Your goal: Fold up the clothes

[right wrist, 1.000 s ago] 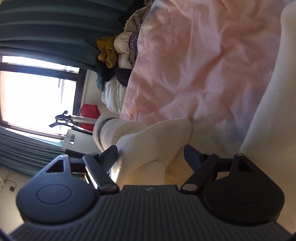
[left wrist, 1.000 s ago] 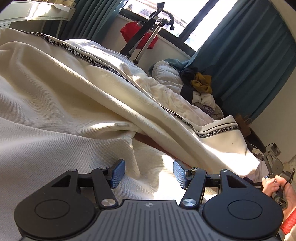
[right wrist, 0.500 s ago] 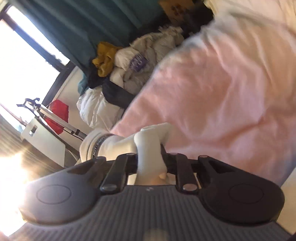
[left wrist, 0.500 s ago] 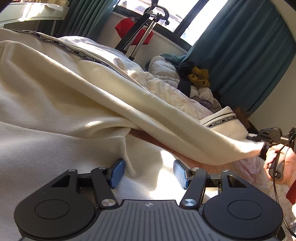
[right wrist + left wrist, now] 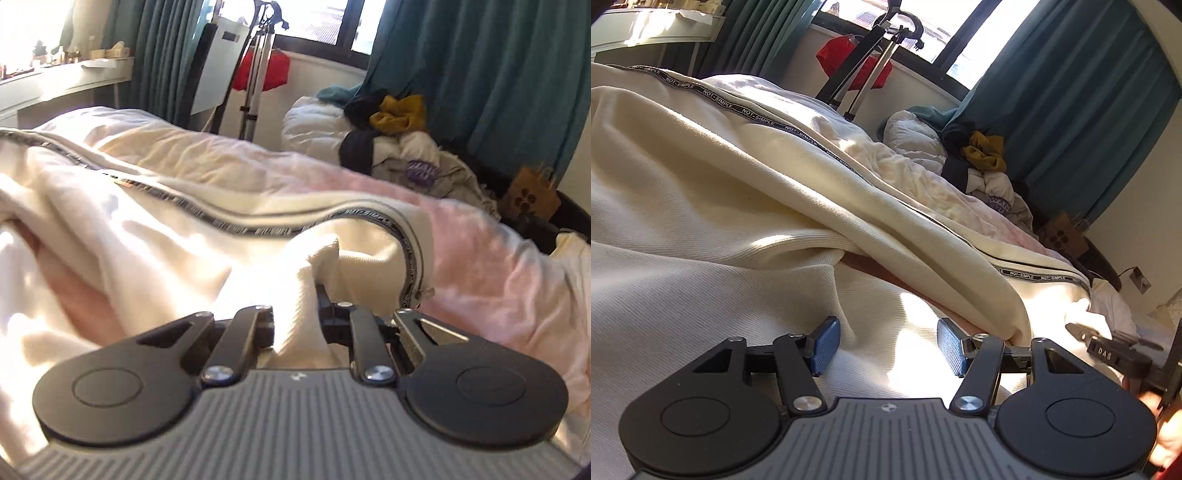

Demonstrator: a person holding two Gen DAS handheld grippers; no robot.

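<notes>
On bed (image 5: 491,251), R tool (image 5: 295,317) clenched on garment (image 5: 746,192) fold, pads hidden; L tool (image 5: 884,343) released, resting on fabric.

Both views are taken from low over a bed, each from just behind its own gripper and along the fingers. The left wrist view is set very close above the cream garment (image 5: 746,206), facing across the bed toward the window (image 5: 982,48) and the teal curtain (image 5: 1082,110). The right wrist view is held slightly higher and faces the same way. The clothes pile (image 5: 979,162) at the bed's far end, the red item (image 5: 262,70) under the window and the garment's lettered tape (image 5: 258,229) are shared by both. The right gripper (image 5: 1108,347) is caught at the right edge of the left view.
</notes>
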